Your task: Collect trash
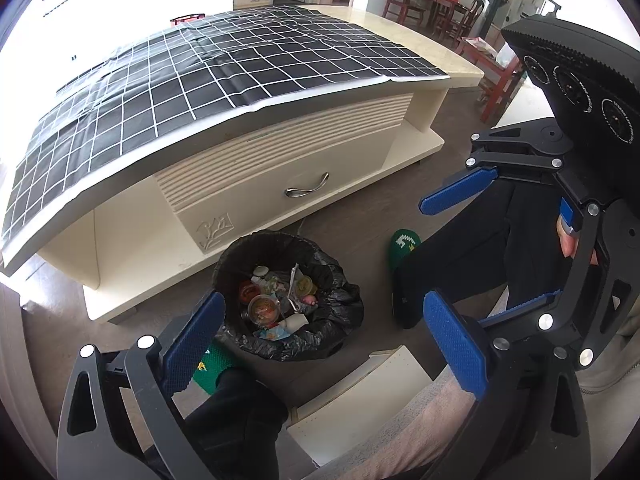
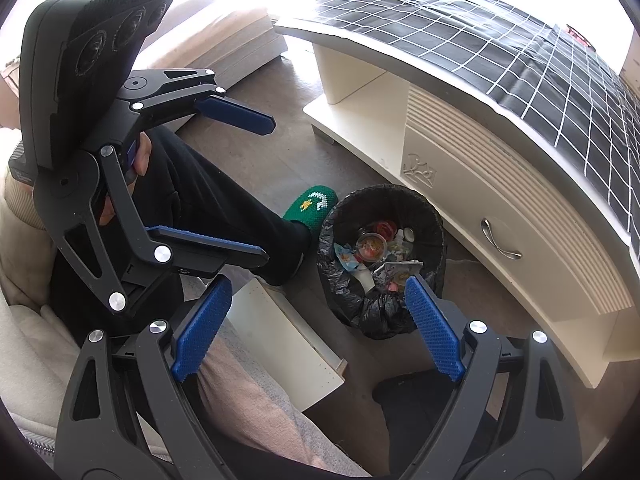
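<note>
Bin: the trash bin [image 1: 280, 300] with a black bag stands on the floor, just in front of the cream cabinet [image 1: 280, 168].
Trash: cups, lids and wrappers [image 1: 276, 300] lie inside the bin.
My left claw [image 1: 324, 340]: its blue fingers stand wide apart, over the near side of the bin, holding nothing.
My right claw [image 2: 320, 328]: also wide apart and empty, near the bin.
My feet: one green slipper [image 1: 402, 246] sits just beside the bin.
Cloth: a black checked cloth [image 1: 200, 80] covers the cabinet behind the bin.
</note>
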`<state>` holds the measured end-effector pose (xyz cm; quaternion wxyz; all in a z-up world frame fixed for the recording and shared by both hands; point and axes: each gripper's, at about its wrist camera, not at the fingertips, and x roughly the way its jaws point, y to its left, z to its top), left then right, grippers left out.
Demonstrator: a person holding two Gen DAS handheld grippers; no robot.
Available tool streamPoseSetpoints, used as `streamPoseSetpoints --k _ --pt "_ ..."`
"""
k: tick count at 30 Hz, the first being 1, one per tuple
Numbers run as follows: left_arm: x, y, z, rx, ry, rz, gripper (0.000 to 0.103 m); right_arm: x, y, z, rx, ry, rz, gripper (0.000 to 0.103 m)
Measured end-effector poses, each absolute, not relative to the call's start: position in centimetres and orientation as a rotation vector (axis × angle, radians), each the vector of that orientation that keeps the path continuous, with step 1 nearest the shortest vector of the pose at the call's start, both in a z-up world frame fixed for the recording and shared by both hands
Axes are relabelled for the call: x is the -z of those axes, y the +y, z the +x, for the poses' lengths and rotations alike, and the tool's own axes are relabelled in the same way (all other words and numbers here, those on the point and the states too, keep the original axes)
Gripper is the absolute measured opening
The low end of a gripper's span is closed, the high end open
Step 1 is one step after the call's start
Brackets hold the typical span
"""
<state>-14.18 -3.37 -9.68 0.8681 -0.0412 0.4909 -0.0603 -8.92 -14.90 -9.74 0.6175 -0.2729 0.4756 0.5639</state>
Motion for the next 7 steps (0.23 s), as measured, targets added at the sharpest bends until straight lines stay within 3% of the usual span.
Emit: streamPoseSetpoints --k 7 --pt "9.67 -3.3 -14.2 0.135 1.024 -0.088 0.098 9.91 -14.85 -8.87 -1.296 1.098 -0.632 0.084"
